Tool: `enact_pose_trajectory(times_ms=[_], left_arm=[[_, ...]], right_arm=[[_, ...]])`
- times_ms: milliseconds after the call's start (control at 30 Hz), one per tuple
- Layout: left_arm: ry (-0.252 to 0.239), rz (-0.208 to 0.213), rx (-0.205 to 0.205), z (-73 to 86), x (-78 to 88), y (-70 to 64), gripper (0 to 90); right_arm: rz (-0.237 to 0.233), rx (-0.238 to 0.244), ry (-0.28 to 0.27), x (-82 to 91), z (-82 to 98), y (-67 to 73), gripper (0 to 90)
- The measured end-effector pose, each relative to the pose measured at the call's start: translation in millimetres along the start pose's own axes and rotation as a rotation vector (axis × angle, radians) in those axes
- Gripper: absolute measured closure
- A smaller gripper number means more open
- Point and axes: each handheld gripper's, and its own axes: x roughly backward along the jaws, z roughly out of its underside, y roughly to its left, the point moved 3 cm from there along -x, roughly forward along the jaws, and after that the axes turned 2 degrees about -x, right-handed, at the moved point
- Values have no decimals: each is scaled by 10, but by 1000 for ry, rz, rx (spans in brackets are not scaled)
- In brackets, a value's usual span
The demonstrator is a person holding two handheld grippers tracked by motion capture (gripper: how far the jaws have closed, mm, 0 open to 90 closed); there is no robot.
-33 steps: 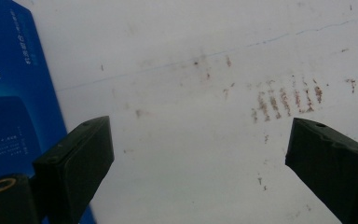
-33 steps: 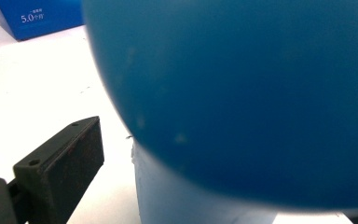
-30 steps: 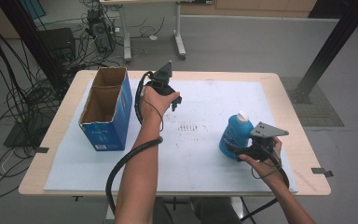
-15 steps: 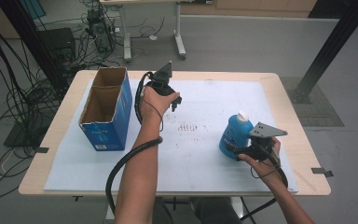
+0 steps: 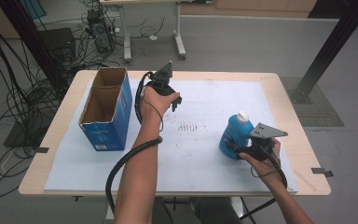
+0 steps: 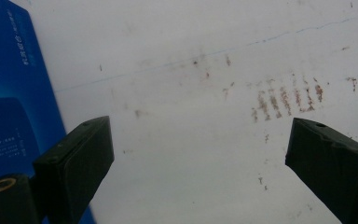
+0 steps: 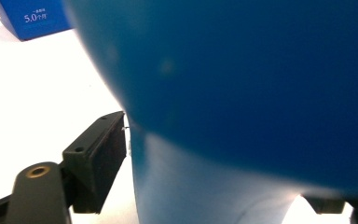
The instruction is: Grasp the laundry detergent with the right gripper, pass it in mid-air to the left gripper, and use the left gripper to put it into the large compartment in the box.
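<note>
A blue bottle (image 5: 235,133) with a white cap stands upright at the right of the white mat (image 5: 200,158). My right gripper (image 5: 231,148) reaches it from the near right. Its jaws have just been closing and now press on the lower body of the bottle (image 7: 242,84); the left pad (image 7: 103,151) lies against its side, while the other jaw is mostly hidden behind it. My left gripper (image 5: 176,103) hangs over the mat beside an open-topped blue carton (image 5: 105,135). In its own view the left gripper (image 6: 198,158) is open with nothing between the jaws.
The carton (image 6: 9,93) stands at the mat's left side, close to my left gripper. Faint brown marks (image 5: 191,127) stain the mat's middle. Cables, a desk frame and a dark post stand on the floor beyond the table.
</note>
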Motion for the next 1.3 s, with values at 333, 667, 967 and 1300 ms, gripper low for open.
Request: enact_pose_trajectory(times_ms=[333, 667, 967, 1300], left_arm=[[-6, 0, -3, 5, 8, -2, 80], [-1, -1, -5, 17, -3, 6, 80], [-6, -1, -3, 20, 16, 13, 80], [-8, -5, -2, 31, 34, 27, 80]], right_arm=[[-4, 4, 6, -14, 26, -6, 301], [-19, 8, 7, -33, 46, -4, 400], [-24, 0, 5, -32, 50, -5, 411], [-22, -3, 8, -32, 47, -3, 416]])
